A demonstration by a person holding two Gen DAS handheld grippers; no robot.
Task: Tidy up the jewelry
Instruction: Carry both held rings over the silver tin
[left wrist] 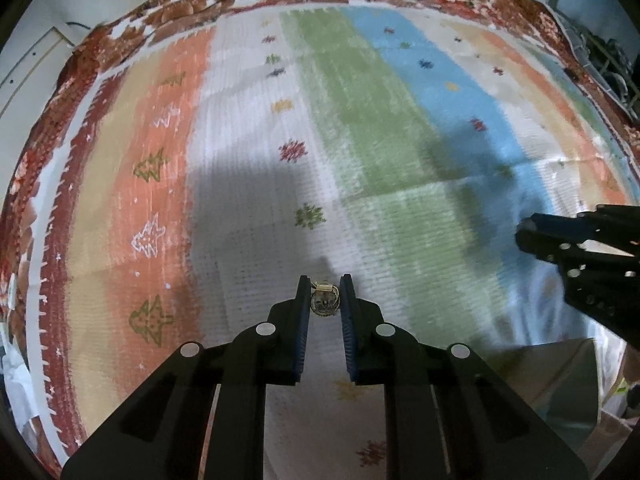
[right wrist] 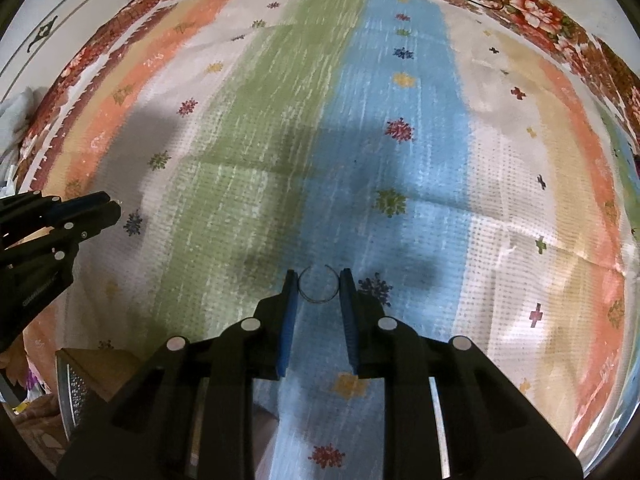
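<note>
My left gripper [left wrist: 325, 286] is shut on a small round gold-rimmed pendant [left wrist: 325, 303], pinched between the blue pads near the fingertips, just above the striped cloth [left wrist: 360, 128]. My right gripper [right wrist: 319, 284] is shut on a thin wire hoop [right wrist: 319, 289], an open ring held by its sides between the pads over the blue stripe. Each gripper shows in the other's view: the right gripper [left wrist: 528, 232] at the right edge, the left gripper [right wrist: 108, 210] at the left edge.
The striped cloth [right wrist: 248, 120] with small star and tree motifs lies over a red floral cover [right wrist: 532, 8]. A brown cardboard box [right wrist: 100, 368] sits at the lower left of the right wrist view; its flap [left wrist: 560, 384] shows lower right in the left view.
</note>
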